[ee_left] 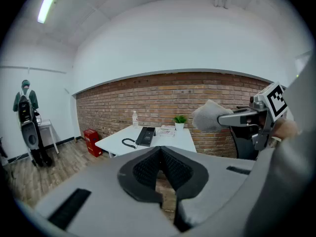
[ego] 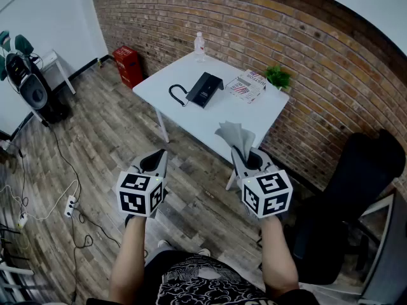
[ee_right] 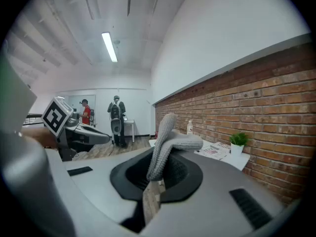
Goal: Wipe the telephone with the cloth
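Head view is looking steeply down at a wood plank floor (ego: 95, 145), and both grippers are hanging in the air over it, well short of the white table (ego: 210, 122). Left gripper (ego: 156, 161) is showing its jaws pressed together at the tips, with nothing between them. Right gripper (ego: 243, 159) is pinching the grey cloth (ego: 236, 135), which is sticking up out of the closed jaws and folding over at the top. The cloth is touching nothing else.

The black telephone (ego: 205, 89) is lying flat near the middle of the table, its coiled cord looping out on the left side. It is well apart from both grippers. A clear bottle (ego: 200, 46) is standing at the far corner. A magazine (ego: 246, 86) is lying just beside the telephone, and a small potted plant (ego: 277, 76) is sitting near the brick wall (ego: 305, 49) that the table is backing onto.

A red box (ego: 129, 66) is standing on the floor by the wall, left of the table. A black chair (ego: 356, 196) is sitting at the right. A black machine on a stand (ego: 32, 84) is standing by the white wall at far left, with cables and a power strip (ego: 70, 203) trailing across the floor. In the right gripper view a person in a red top (ee_right: 85, 113) is standing far back in the room.
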`<action>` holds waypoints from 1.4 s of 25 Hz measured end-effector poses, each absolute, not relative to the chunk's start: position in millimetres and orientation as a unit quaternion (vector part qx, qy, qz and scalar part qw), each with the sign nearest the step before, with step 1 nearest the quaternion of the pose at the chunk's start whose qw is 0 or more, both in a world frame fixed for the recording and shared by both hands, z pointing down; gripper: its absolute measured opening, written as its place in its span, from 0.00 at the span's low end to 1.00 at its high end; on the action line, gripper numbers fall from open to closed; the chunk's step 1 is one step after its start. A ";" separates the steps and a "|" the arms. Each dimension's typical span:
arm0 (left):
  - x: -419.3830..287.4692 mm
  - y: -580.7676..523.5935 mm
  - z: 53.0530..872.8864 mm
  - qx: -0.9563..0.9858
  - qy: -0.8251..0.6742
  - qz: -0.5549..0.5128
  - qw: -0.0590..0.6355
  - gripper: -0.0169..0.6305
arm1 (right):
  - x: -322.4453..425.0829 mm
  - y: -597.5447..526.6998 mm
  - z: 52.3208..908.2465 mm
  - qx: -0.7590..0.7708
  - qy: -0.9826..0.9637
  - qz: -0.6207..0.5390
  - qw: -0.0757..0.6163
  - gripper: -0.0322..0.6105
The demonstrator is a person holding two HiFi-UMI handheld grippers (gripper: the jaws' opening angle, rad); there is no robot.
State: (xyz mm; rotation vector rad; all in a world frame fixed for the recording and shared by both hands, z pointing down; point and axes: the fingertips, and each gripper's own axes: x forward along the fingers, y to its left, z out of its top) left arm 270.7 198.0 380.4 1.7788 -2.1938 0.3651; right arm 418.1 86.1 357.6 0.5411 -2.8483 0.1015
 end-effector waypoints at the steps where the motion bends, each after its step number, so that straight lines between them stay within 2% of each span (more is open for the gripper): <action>1: 269.3 196.4 379.7 0.618 -0.763 0.125 0.145 0.04 | 416.3 84.0 355.7 0.184 -0.975 0.033 0.117 0.07; 16: 234.6 167.6 396.3 0.643 -0.743 0.117 0.144 0.04 | 380.1 67.1 369.4 0.210 -0.970 0.041 0.118 0.07; 35: 42.4 109.9 397.8 0.708 -0.682 0.096 0.158 0.04 | 194.1 39.7 368.0 0.284 -0.947 0.058 0.135 0.07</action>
